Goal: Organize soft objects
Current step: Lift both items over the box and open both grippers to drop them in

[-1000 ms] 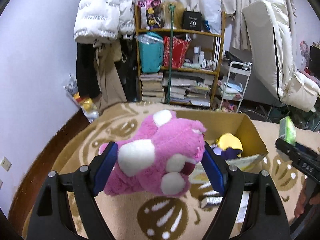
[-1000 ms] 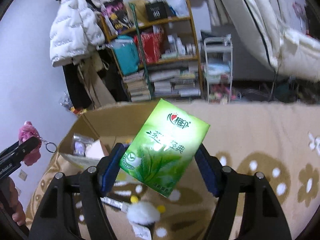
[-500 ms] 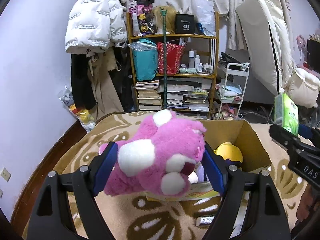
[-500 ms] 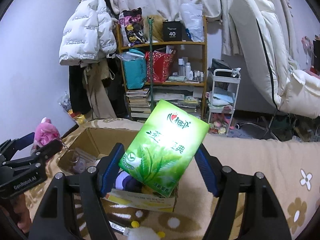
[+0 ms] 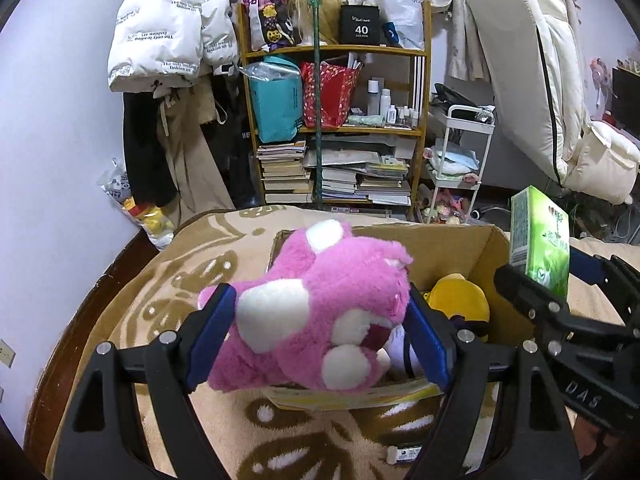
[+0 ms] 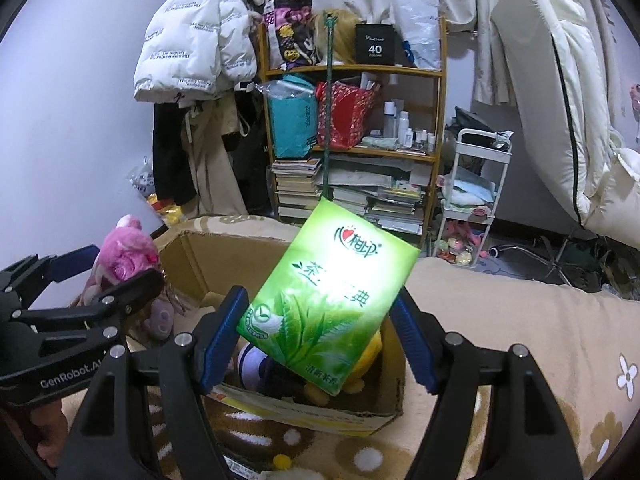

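Two hand-held grippers were raised over an open cardboard box (image 5: 460, 248) that sat on a beige blanket with a brown flower pattern (image 5: 192, 268). The left gripper (image 5: 320, 320) was clamped on a pink plush toy with white patches (image 5: 316, 308), its blue-padded fingers (image 5: 210, 326) pressed into the toy's two sides. The toy hung above the box's near left corner, hiding much of the inside. The right gripper (image 6: 316, 328) gripped a green tissue pack printed with leaves and Chinese characters (image 6: 328, 292), tilted so that one corner pointed up and another down toward the box. Seen from the left wrist camera, the pack stood edge-on above the box's right wall.

Inside the box lay a yellow soft toy (image 5: 460, 300) with something dark purple beside it, and a pale purple plush (image 6: 160, 316) rested against the left inner wall. A small white labelled item (image 5: 404, 454) lay on the blanket just in front of the box.

Behind the blanket stood a wooden shelf unit (image 5: 336, 128) crowded with stacked books, a teal bag, a red bag and small bottles. A white puffer jacket (image 5: 168, 28) hung to its left, a small white trolley (image 5: 460, 152) stood to its right, and a cream-coloured padded recliner (image 5: 540, 92) filled the far right.
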The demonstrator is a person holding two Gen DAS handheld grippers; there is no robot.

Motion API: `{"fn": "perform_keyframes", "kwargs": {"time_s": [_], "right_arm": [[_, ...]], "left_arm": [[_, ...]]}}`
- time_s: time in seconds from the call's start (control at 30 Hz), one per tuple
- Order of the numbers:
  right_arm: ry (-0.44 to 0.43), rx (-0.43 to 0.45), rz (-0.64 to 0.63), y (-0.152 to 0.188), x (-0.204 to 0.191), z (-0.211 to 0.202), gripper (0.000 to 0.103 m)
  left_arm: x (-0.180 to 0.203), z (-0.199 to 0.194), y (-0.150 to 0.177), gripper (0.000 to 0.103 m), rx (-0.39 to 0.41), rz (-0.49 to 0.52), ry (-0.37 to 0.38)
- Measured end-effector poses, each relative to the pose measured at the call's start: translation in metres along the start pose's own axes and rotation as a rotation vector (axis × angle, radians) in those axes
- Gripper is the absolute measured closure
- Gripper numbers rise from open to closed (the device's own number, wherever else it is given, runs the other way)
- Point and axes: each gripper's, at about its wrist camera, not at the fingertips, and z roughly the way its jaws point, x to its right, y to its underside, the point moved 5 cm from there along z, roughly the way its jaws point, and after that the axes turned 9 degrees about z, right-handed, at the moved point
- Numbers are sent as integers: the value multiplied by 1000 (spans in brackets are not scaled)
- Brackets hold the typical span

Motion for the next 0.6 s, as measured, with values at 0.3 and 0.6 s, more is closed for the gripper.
{"fn": "perform_keyframes", "kwargs": {"time_s": [0.3,0.6], "right_arm": [[-27,-69,1,17,4,16,26],[-78,-122,33,25,9,23,26]], "left_arm": [[-3,14,4,20,-30,-8,57],[-10,11,2,11,-16,-42,92]]}}
